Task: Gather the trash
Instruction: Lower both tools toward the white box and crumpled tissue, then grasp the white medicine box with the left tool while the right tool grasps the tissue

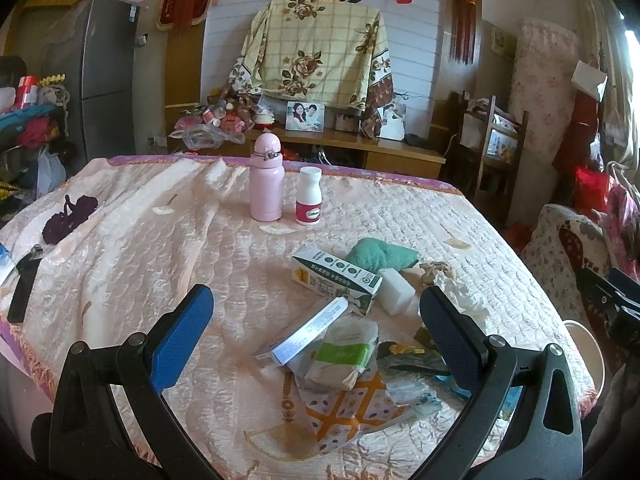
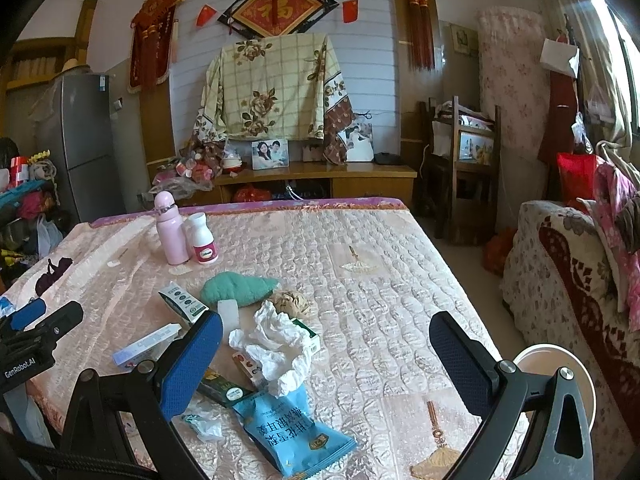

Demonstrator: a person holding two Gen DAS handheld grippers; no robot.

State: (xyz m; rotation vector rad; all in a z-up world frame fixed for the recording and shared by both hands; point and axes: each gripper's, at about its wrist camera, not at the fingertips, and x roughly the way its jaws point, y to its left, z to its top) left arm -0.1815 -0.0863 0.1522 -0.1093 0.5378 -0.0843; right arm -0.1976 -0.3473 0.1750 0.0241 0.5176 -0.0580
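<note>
A heap of trash lies on the pink quilted bed (image 1: 140, 240). In the left wrist view I see a green-and-white carton (image 1: 336, 280), a long white box (image 1: 308, 330), a green-labelled wrapper (image 1: 344, 354) and a patterned bag (image 1: 344, 408). In the right wrist view I see crumpled white tissue (image 2: 276, 340), a blue snack bag (image 2: 296, 432) and a dark green packet (image 2: 224, 392). My left gripper (image 1: 316, 328) is open above the heap and holds nothing. My right gripper (image 2: 326, 346) is open and empty, just right of the tissue.
A pink bottle (image 1: 266, 178) and a white pill bottle (image 1: 309, 196) stand farther back on the bed. A green cloth (image 1: 380, 254) and a white block (image 1: 396, 290) lie by the heap. A white bin rim (image 2: 560, 372) shows at the bed's right edge. A sofa (image 2: 568, 280) stands to the right.
</note>
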